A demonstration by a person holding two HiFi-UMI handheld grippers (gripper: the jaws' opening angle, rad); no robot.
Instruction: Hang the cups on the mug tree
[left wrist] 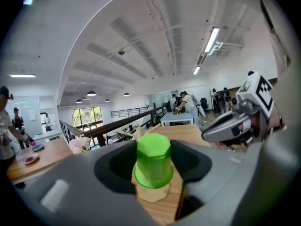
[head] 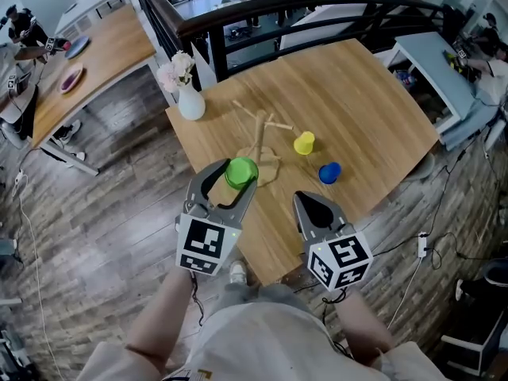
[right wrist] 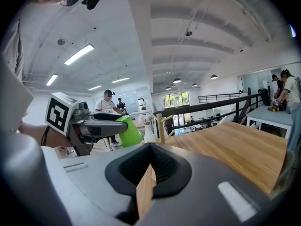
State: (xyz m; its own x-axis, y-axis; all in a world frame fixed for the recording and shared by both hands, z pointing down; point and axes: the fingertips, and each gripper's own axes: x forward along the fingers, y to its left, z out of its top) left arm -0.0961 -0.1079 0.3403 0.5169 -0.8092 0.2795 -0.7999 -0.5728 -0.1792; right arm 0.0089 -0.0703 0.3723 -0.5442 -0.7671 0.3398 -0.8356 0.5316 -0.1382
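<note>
Left gripper [head: 236, 178]: jaws stand wide, pressed on the sides of the green cup [head: 241, 170]. In the head view the cup sits at 9 o'clock of the mug tree [head: 260, 132], just beside its base.

Right gripper [head: 302, 201]: jaws closed together, nothing between them, at 5 o'clock of the tree.

On the wooden table [head: 373, 125], the yellow cup [head: 304, 143] rests at 3 o'clock of the tree and the blue cup [head: 329, 172] at 4 o'clock, apart from each other. A white flower vase [head: 190, 103] stands at 10 o'clock.
</note>
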